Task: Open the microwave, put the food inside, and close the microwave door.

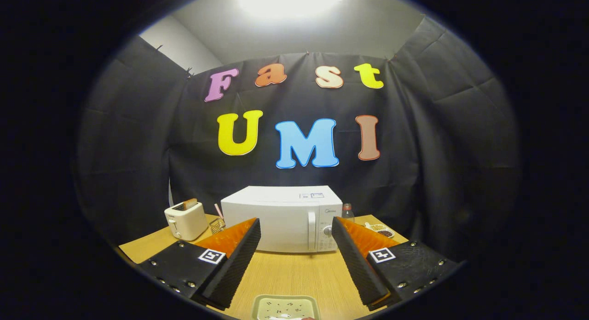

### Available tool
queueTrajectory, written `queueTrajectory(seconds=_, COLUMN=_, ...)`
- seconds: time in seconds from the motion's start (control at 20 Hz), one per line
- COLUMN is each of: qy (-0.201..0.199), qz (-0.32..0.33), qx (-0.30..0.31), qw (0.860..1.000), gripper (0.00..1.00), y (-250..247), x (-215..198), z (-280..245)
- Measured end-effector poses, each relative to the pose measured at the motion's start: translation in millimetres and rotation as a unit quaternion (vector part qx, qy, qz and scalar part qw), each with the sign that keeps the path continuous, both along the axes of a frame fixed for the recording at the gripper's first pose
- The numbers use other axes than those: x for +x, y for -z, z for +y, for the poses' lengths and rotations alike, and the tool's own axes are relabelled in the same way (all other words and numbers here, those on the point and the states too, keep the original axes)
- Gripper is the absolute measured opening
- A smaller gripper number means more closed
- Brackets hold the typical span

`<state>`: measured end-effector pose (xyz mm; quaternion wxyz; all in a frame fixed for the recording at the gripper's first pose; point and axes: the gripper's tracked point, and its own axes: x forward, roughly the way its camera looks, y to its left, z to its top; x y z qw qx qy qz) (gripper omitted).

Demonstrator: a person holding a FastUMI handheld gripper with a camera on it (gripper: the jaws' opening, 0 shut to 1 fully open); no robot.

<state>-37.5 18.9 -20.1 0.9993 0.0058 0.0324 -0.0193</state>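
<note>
Your hand-held gripper [296, 246] hangs with its fingers spread wide, holding nothing. The food tray [285, 307] sits on the bench [294, 274] between them, the shut microwave [281, 219] beyond. Miss its slim handle [312, 230] and you likely shove the microwave back.

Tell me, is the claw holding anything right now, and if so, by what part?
Nothing is held. The claw is open, its fingers spread wide with only bare table between them. The plate of food lies low between them, untouched.
</note>
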Motion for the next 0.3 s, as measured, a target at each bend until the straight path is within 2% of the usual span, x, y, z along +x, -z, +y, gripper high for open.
queueTrajectory(seconds=0.3, qy=-0.001, qz=0.003, qx=0.008, qw=1.0, gripper=0.98, y=3.0, x=-12.4, z=-4.1)
